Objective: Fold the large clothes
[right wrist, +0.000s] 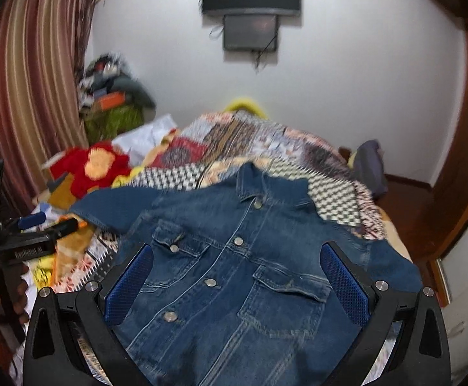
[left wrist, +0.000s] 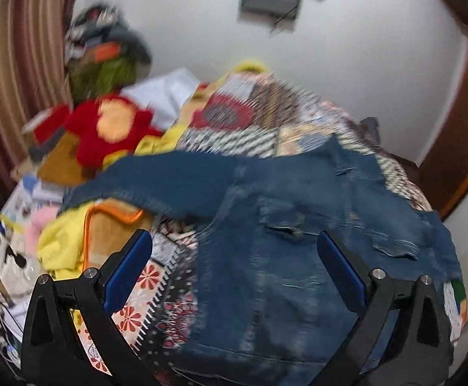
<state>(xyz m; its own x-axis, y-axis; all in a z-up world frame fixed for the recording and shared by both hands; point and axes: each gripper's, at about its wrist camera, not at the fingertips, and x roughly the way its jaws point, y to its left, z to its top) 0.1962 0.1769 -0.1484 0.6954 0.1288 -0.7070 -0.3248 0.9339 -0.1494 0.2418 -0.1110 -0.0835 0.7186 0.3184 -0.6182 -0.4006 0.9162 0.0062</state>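
blue denim jacket (right wrist: 234, 276) flat, buttoned, centre frame; left gripper (left wrist: 234, 267), right gripper (right wrist: 237, 276) both spread, empty. pinch sleeve (right wrist: 105, 206) cuff at left, fold inward.

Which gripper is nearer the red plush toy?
Left. The left gripper sits at the jacket's left edge, the side where the toy lies; the right gripper hovers over the jacket's front, farther away.

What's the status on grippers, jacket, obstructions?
Left gripper, right gripper open, empty. Denim jacket flat on quilt, button-side up, unfolded. Left sleeve outstretched.
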